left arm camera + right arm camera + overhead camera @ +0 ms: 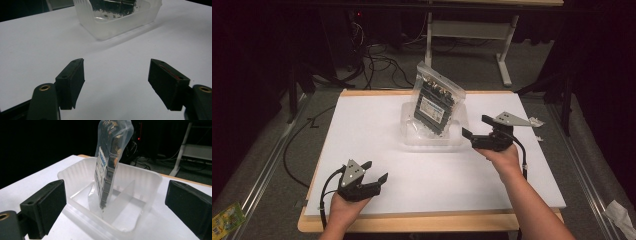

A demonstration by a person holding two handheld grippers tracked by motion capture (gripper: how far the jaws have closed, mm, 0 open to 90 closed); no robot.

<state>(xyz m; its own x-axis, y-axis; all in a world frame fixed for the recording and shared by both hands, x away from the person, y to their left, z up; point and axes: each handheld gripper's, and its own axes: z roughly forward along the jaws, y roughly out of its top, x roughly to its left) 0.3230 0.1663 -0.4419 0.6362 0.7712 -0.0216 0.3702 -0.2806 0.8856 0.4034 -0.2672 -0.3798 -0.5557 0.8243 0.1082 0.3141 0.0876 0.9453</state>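
Table (377, 150) with a white top lies in front of you, and a clear plastic tray (432, 135) sits on it toward the far side, near the middle. A clear bag (437, 97) holding a dark flat item with a white and blue label stands in that tray, leaning a little, its top well above the rim. In the right gripper view you can see the bag (110, 157) resting against an inner divider of the tray (75, 177), its lower end down inside.

Your left gripper (374, 172) is held near the front left of the table, well apart from the tray. Its 2 jaws are spread wide with nothing between them, and in the left gripper view the bare white top shows through the gap while the tray (100, 27) stands farther off.

Your right gripper (474, 127) is held just beside the tray's right side, pointing toward it. Its 2 jaws are also spread wide and grip nothing; in its own view they frame the tray and bag without touching either.
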